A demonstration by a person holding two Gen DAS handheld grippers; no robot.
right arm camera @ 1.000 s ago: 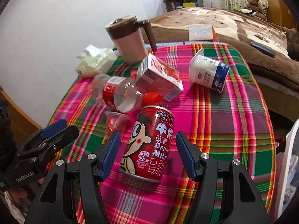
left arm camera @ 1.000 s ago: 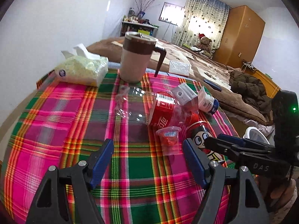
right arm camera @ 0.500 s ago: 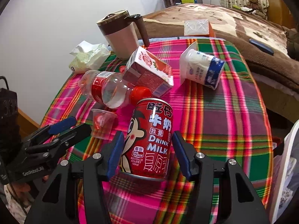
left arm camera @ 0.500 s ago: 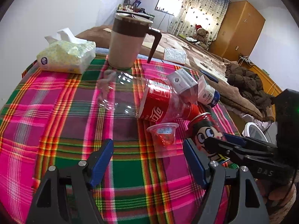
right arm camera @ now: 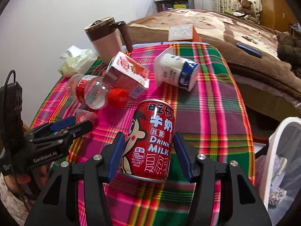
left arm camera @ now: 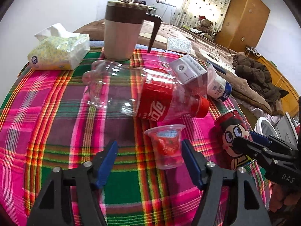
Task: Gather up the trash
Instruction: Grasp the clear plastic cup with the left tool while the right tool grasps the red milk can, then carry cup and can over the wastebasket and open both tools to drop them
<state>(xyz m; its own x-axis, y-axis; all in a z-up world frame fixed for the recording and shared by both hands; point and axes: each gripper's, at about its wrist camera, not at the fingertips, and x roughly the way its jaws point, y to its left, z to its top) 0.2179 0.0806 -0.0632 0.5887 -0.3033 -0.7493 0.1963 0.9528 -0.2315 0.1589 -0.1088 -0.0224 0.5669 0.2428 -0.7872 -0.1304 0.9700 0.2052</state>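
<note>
The red milk can (right arm camera: 152, 143) stands upright near the counter (right arm camera: 216, 101) front edge, between the spread pads of the right claw (right arm camera: 148, 156), not clamped. The jelly cup (left arm camera: 166, 146) stands upright beside the released left claw (left arm camera: 148, 162)'s right pad. Behind, the plastic bottle (left arm camera: 143, 96) lies crosswise, cap rightward.

tablecloth (left arm camera: 56, 101): pink-green plaid | milk can (right arm camera: 150, 143): red, white lettering | bottle cap (right arm camera: 117, 98): red | mug (left arm camera: 122, 35): beige, brown band
</note>
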